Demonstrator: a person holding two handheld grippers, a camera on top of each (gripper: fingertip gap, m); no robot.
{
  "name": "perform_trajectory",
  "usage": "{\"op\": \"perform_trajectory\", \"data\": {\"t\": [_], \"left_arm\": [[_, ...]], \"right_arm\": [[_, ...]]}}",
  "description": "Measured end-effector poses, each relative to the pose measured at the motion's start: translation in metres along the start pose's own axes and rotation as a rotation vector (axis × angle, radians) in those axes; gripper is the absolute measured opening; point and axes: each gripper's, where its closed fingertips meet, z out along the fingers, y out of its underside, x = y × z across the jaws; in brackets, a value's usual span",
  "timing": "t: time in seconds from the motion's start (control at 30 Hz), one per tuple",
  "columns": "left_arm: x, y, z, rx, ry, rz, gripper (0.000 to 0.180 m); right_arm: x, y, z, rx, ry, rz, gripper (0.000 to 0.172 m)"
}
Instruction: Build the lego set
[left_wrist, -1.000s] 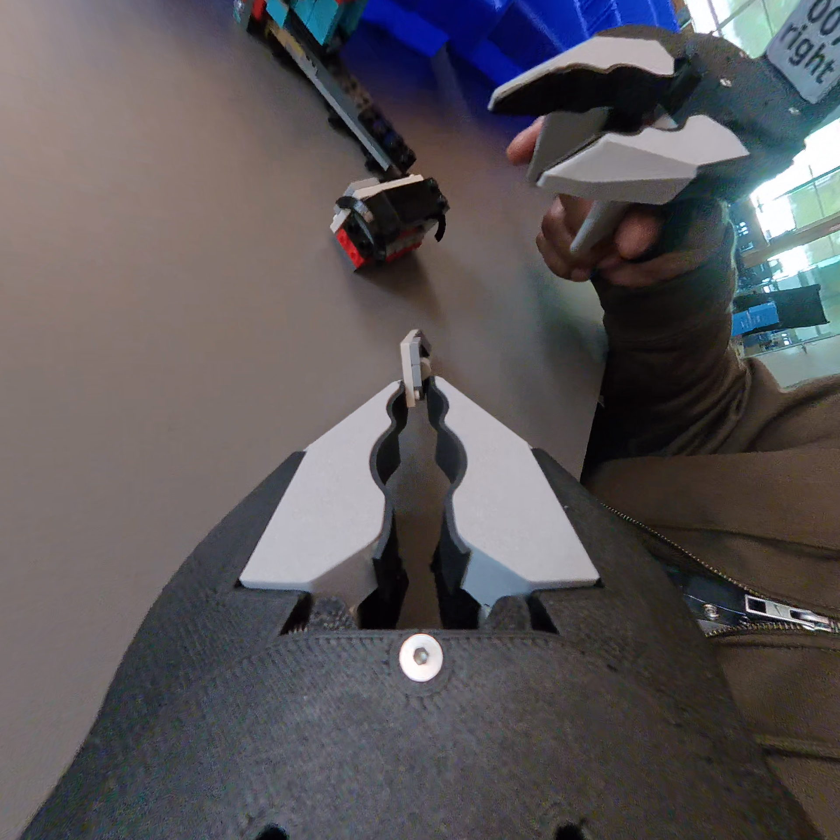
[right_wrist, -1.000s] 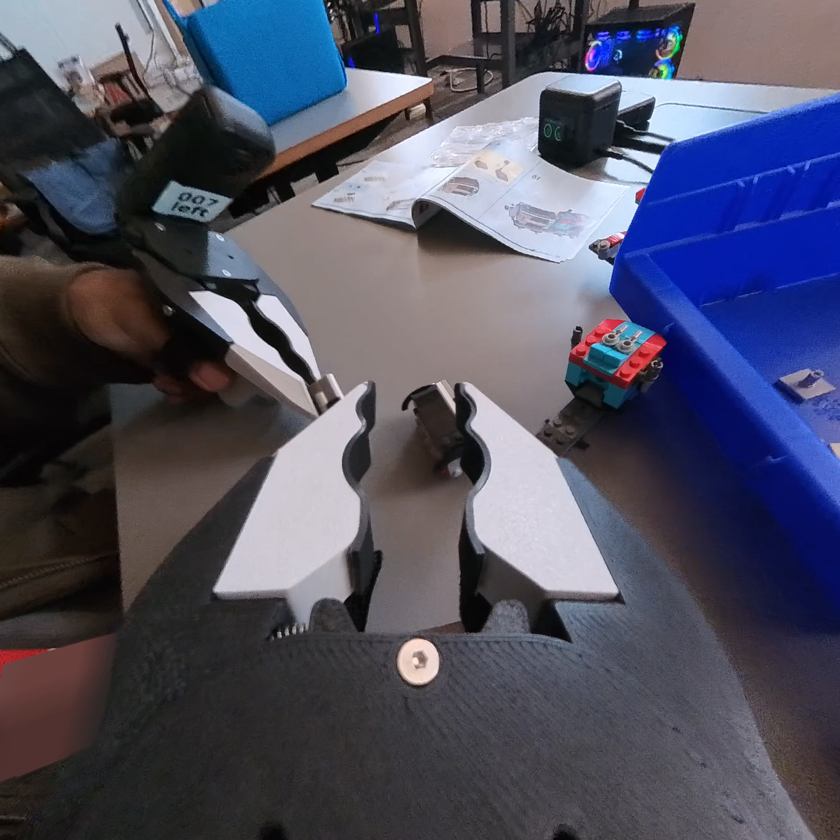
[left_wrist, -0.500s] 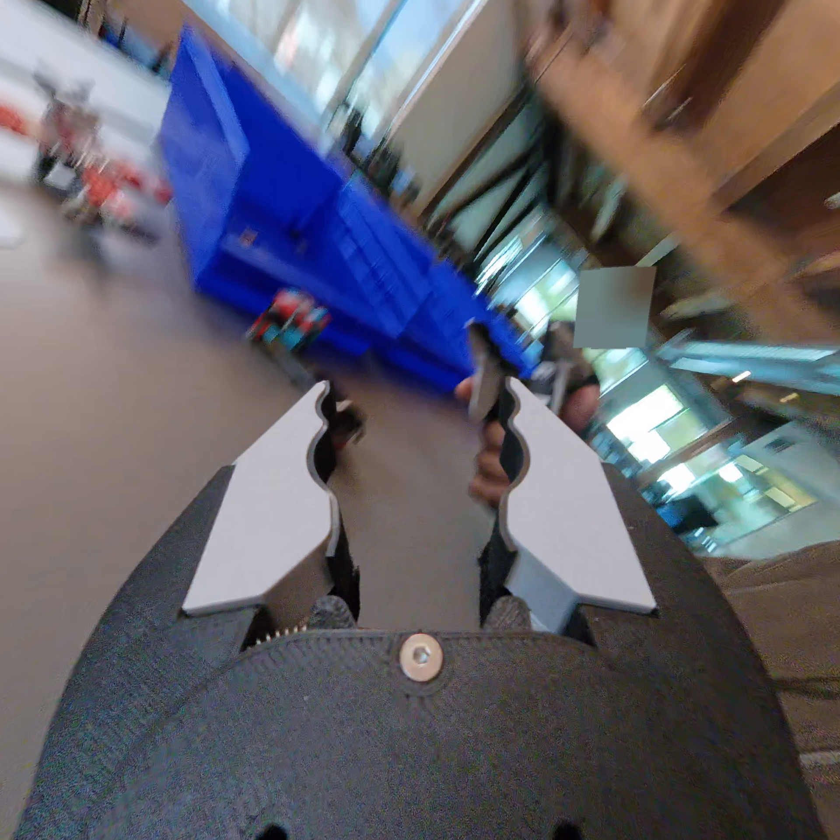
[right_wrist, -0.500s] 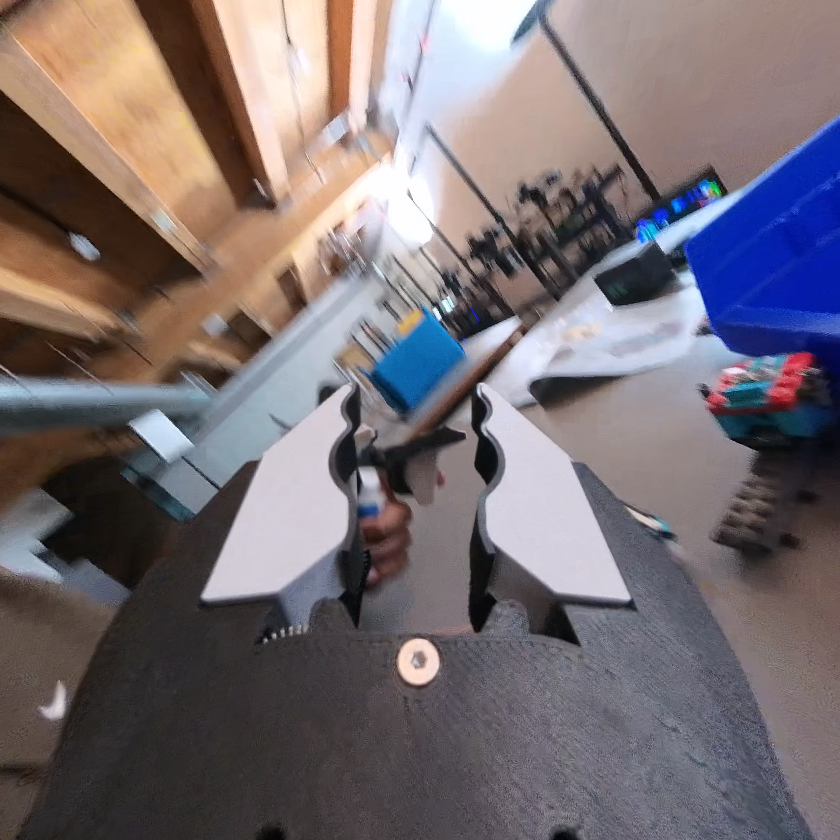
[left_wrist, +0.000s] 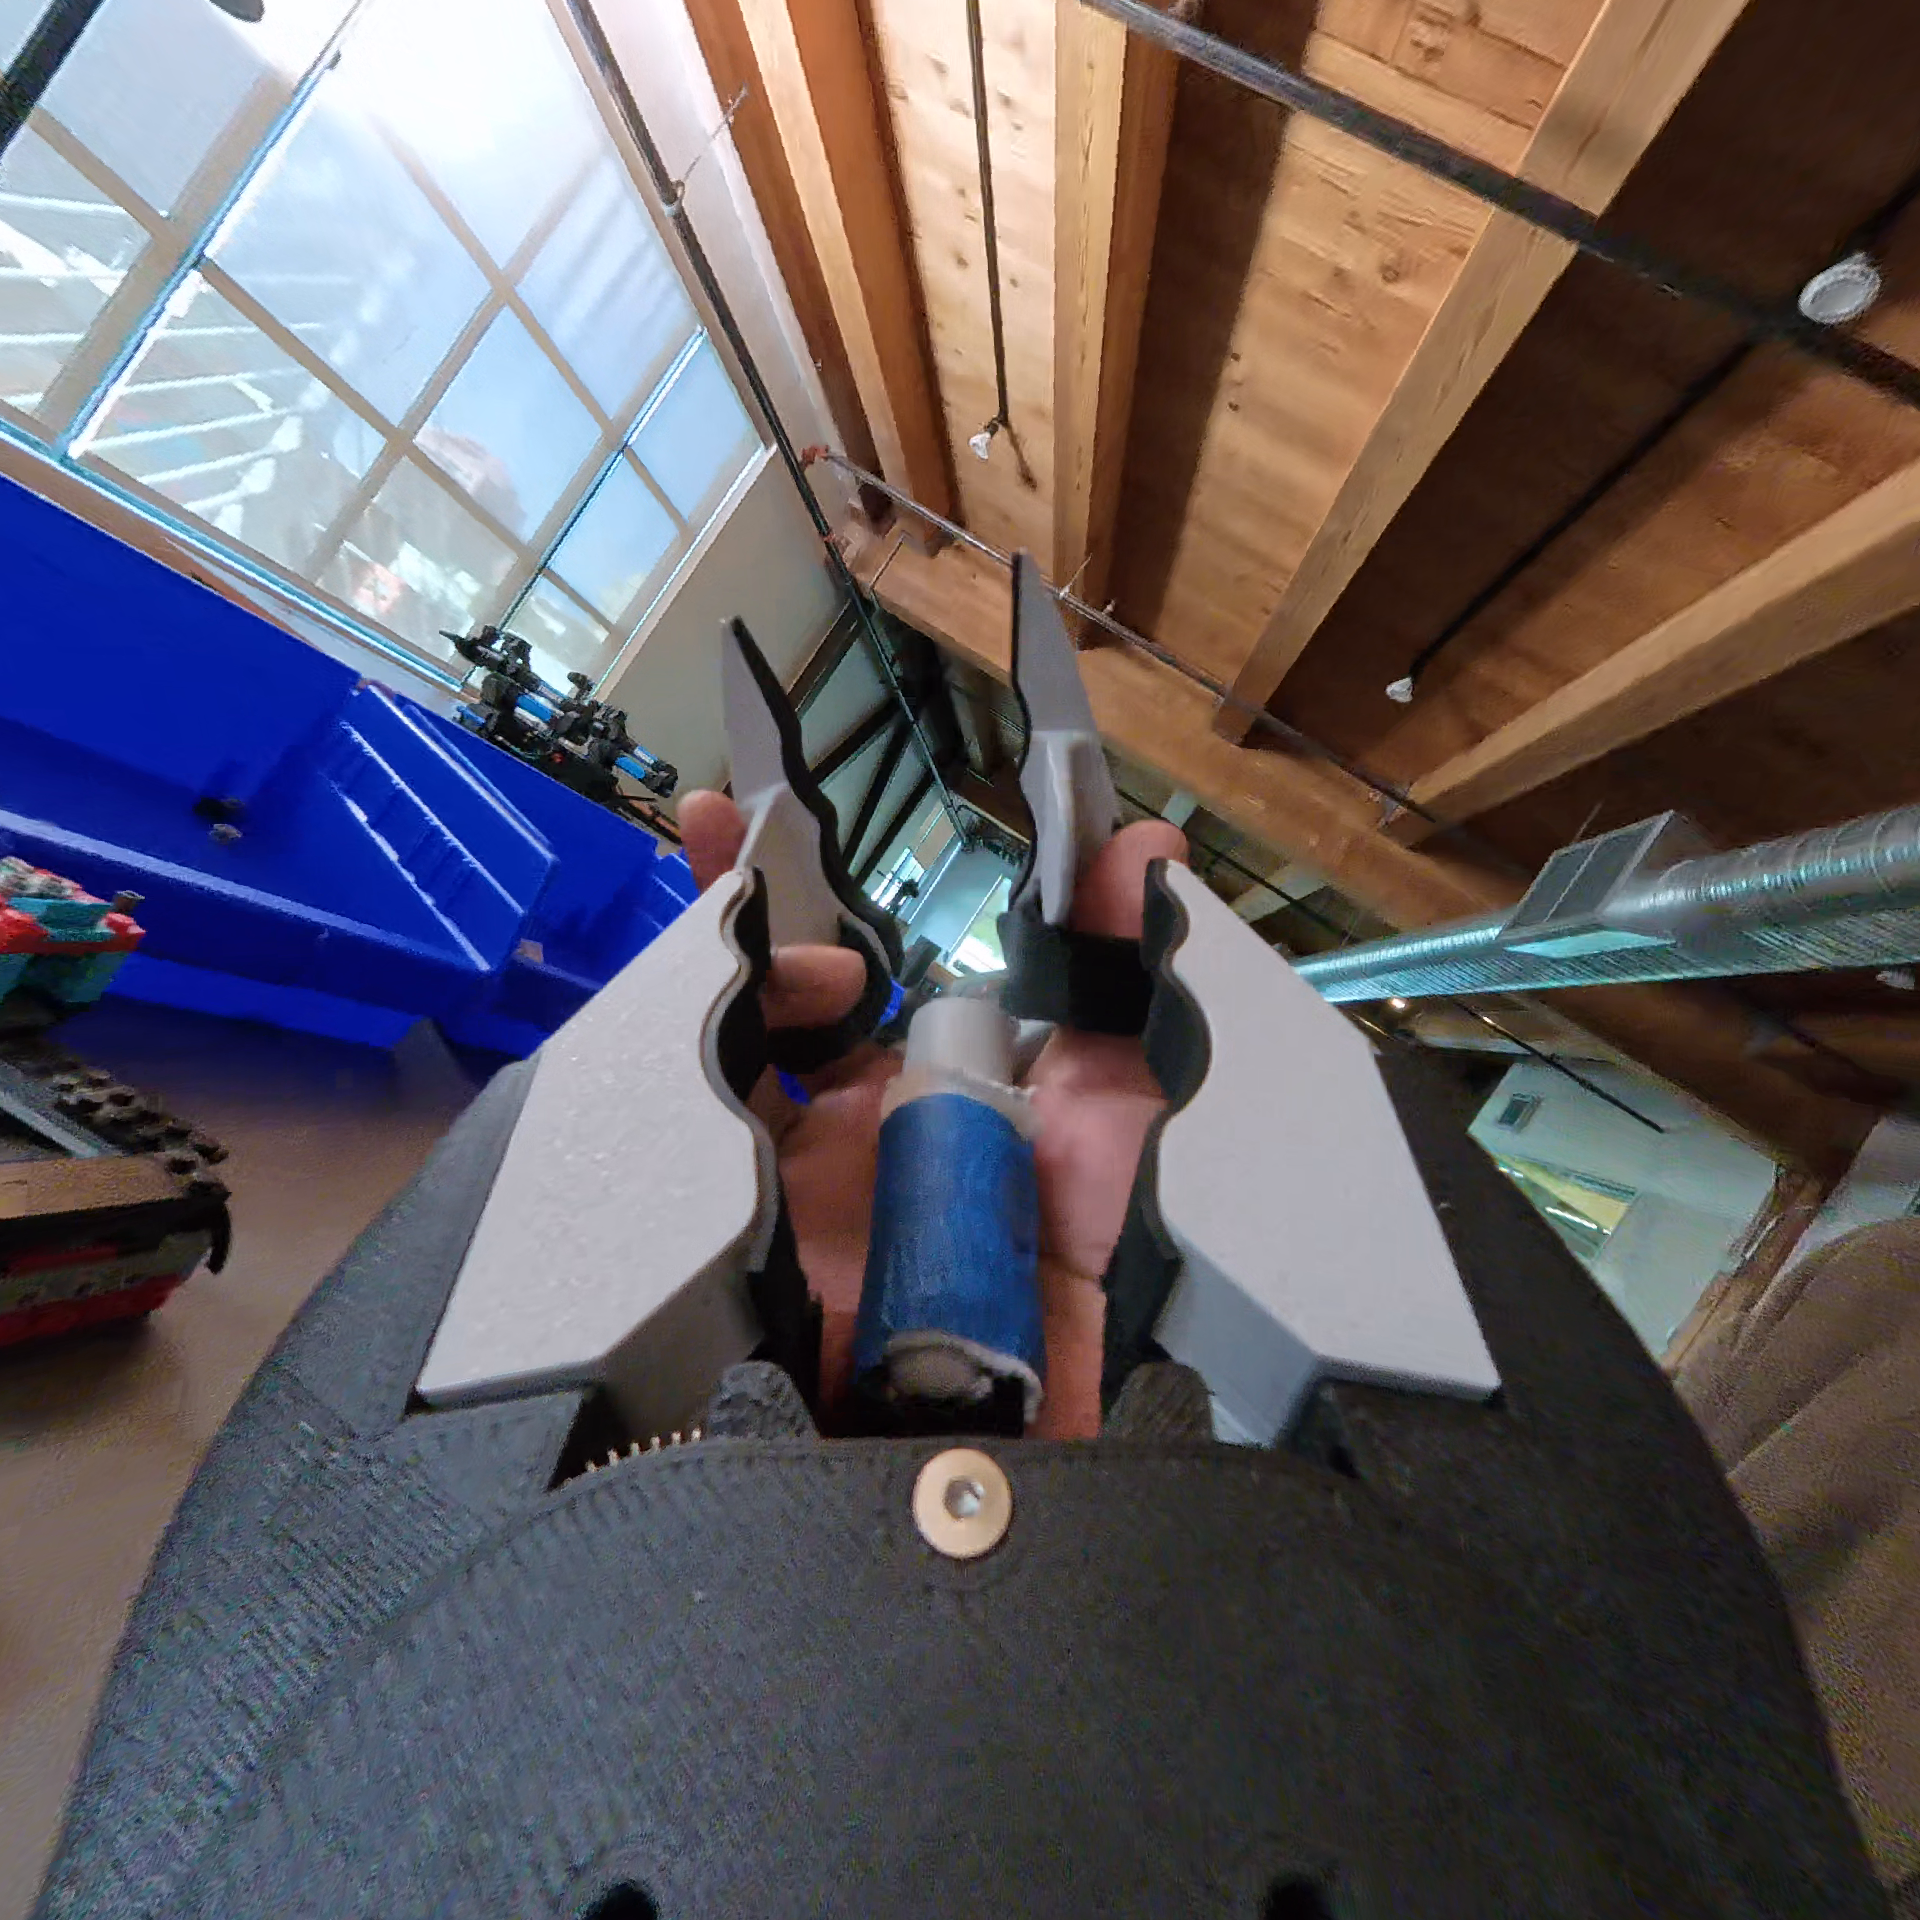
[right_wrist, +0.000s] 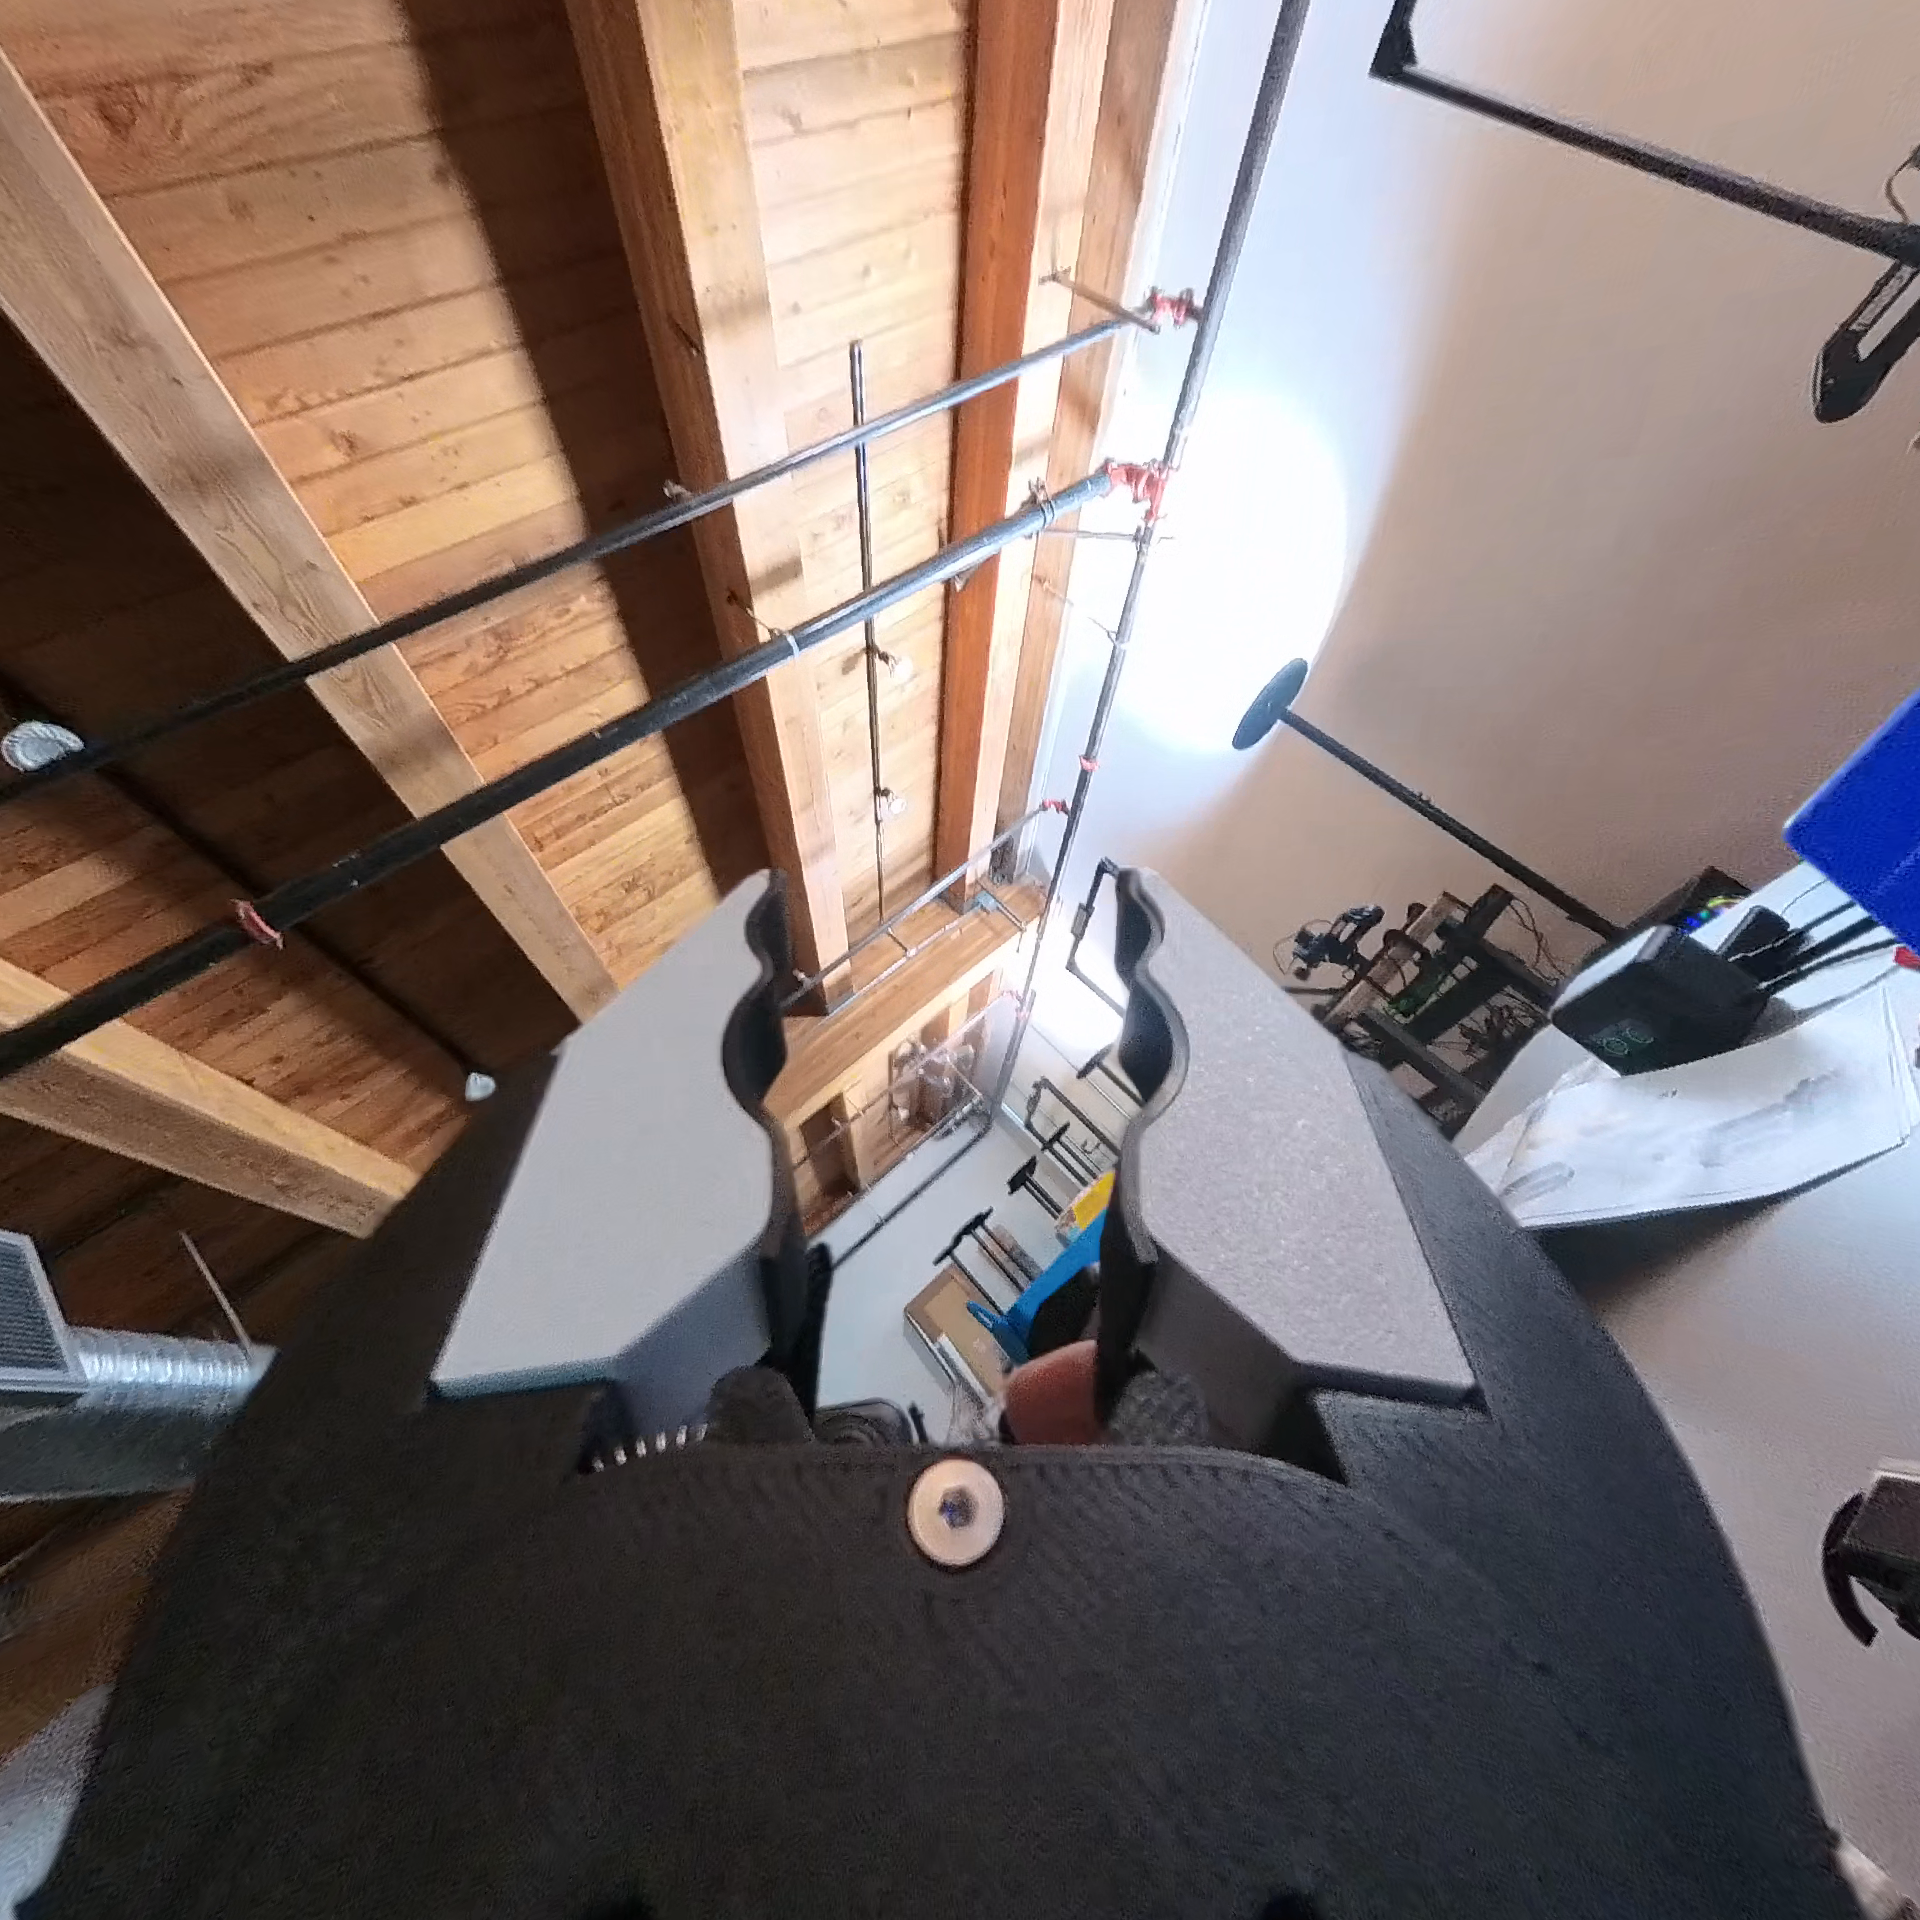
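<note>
Claws are what both views mostly show. In the left wrist view, the left claw (left_wrist: 951, 904) gapes wide, tilted up at wooden ceiling beams (left_wrist: 1351, 312), gripping nothing. Just beyond it a hand (left_wrist: 935, 1143) holds the right claw (left_wrist: 883, 665) by a blue-wrapped handle (left_wrist: 951, 1216), its fingers spread apart too. Blue bins (left_wrist: 260, 810) and a brick model (left_wrist: 73, 1226) sit left on the tabletop (left_wrist: 156, 1455).

In the right wrist view, the right claw (right_wrist: 945, 894) stands wide and bare, aimed at ceiling pipes (right_wrist: 623, 540). A booklet (right_wrist: 1704, 1132) and black box (right_wrist: 1652, 1013) lie far right on the tabletop.
</note>
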Motion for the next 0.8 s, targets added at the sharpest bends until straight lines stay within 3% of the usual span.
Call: {"op": "perform_trajectory", "data": {"t": [0.27, 0.33, 0.43, 0.47, 0.53, 0.6, 0.67, 0.8], "left_arm": [[0.038, 0.006, -0.007, 0.035, 0.091, -0.017, 0.064], [0.053, 0.005, -0.011, 0.059, 0.131, 0.0, 0.054], [0.058, 0.007, -0.017, 0.065, 0.124, 0.034, 0.073], [0.06, 0.009, -0.018, 0.047, 0.13, 0.073, 0.066], [0.05, 0.012, -0.018, -0.004, 0.042, 0.156, 0.066], [0.026, 0.01, -0.023, -0.061, -0.103, 0.261, 0.066], [0.0, 0.008, -0.031, -0.141, -0.249, 0.348, 0.069], [-0.045, 0.002, -0.051, -0.286, -0.459, 0.419, 0.078]], "right_arm": [[-0.029, -0.001, -0.002, 0.006, -0.057, 0.104, 0.053], [-0.037, -0.002, -0.004, 0.01, -0.049, 0.061, 0.049], [-0.031, -0.016, -0.007, 0.026, 0.021, -0.075, 0.041], [-0.021, -0.02, -0.008, 0.017, 0.08, -0.171, 0.037], [0.001, -0.032, -0.014, -0.004, 0.243, -0.406, 0.031], [0.037, -0.034, -0.024, -0.131, 0.472, -0.581, 0.024], [0.067, -0.03, -0.037, -0.254, 0.631, -0.662, 0.023], [0.098, -0.026, -0.053, -0.36, 0.759, -0.759, 0.02]]}}
